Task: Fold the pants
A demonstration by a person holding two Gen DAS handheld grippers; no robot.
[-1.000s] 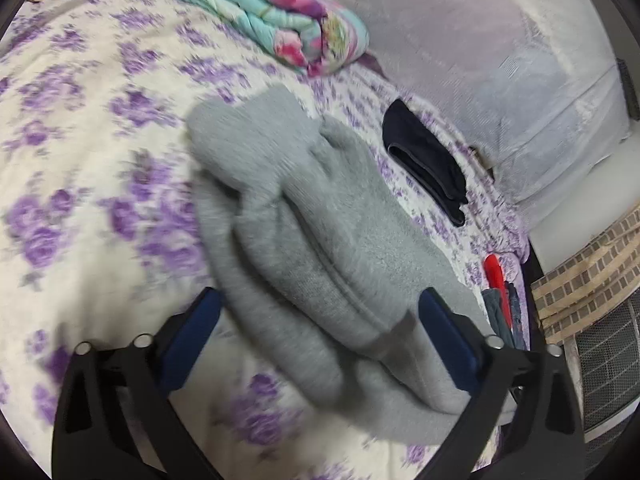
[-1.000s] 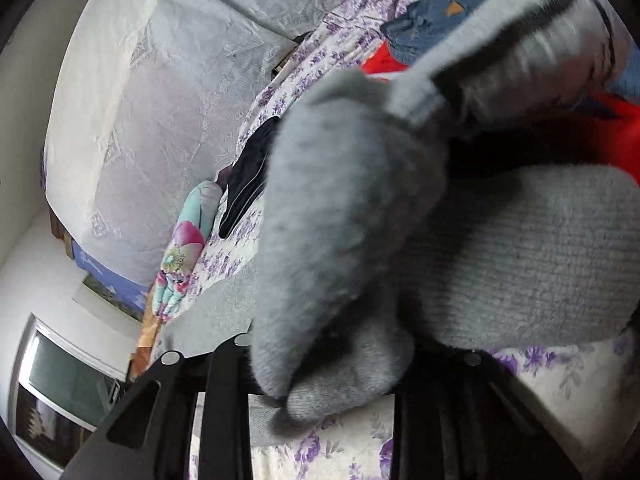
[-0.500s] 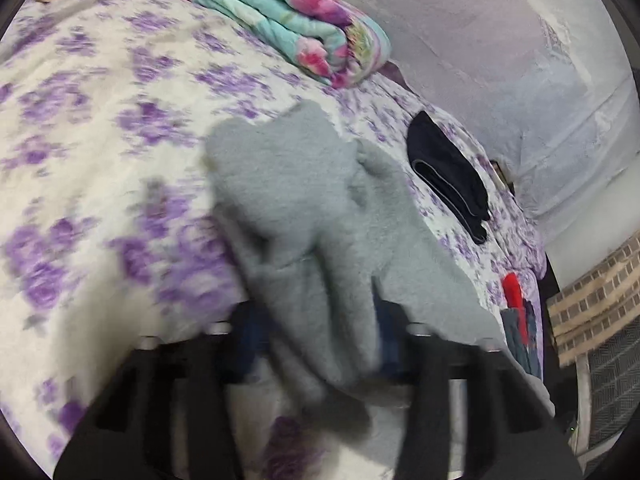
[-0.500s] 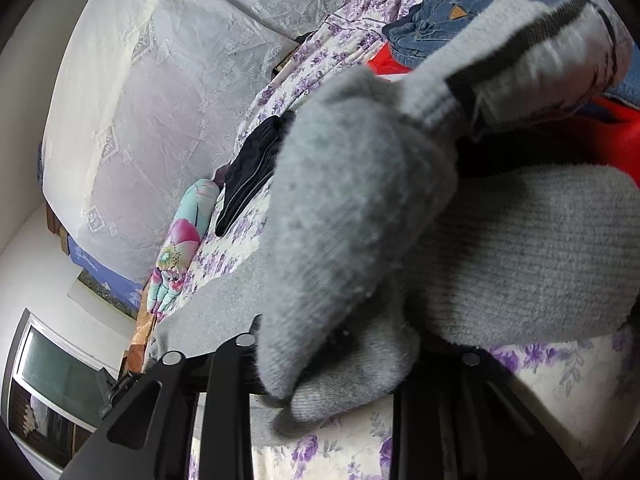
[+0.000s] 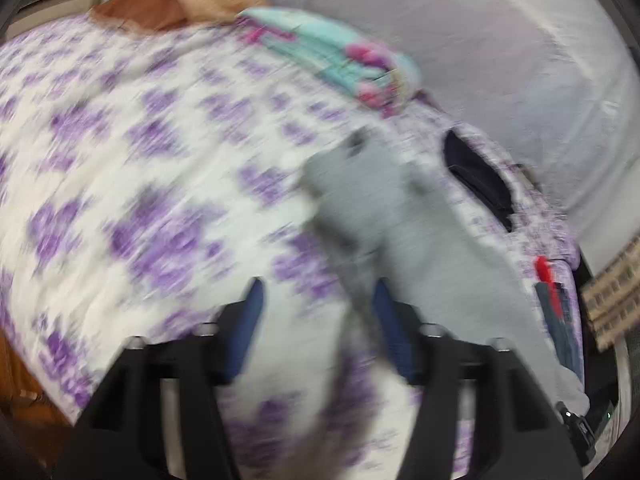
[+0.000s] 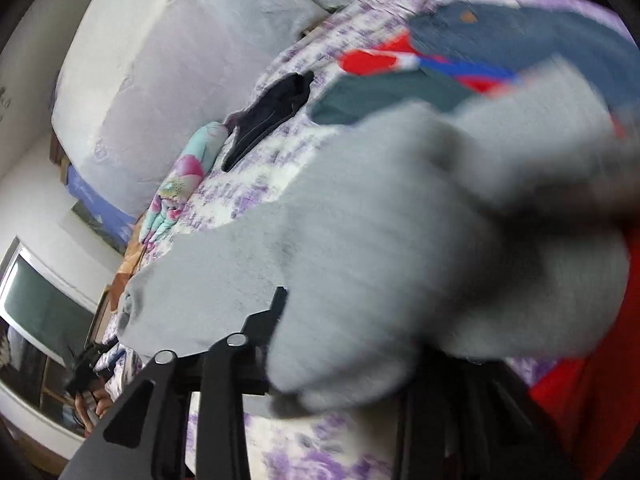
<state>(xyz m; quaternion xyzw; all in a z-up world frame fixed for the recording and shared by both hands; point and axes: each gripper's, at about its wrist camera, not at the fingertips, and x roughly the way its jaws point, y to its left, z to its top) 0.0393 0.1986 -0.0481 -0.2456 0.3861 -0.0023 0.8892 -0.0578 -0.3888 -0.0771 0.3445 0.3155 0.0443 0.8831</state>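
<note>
Grey fleece pants (image 5: 420, 240) lie stretched across the floral bedspread (image 5: 120, 160); right gripper (image 6: 340, 360) clamps one bunched end, left gripper (image 5: 320, 320) gapes beside the cloth; advise regripping before folding.

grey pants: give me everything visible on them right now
The grey pants look like thick, soft fleece, plain light grey. They lie crumpled and stretched across the purple floral bedspread, partly lifted. One bunched end drapes over the right gripper, hiding its fingertips. The left gripper sits at their near edge, fingers apart; the grip is unclear through blur.
</note>
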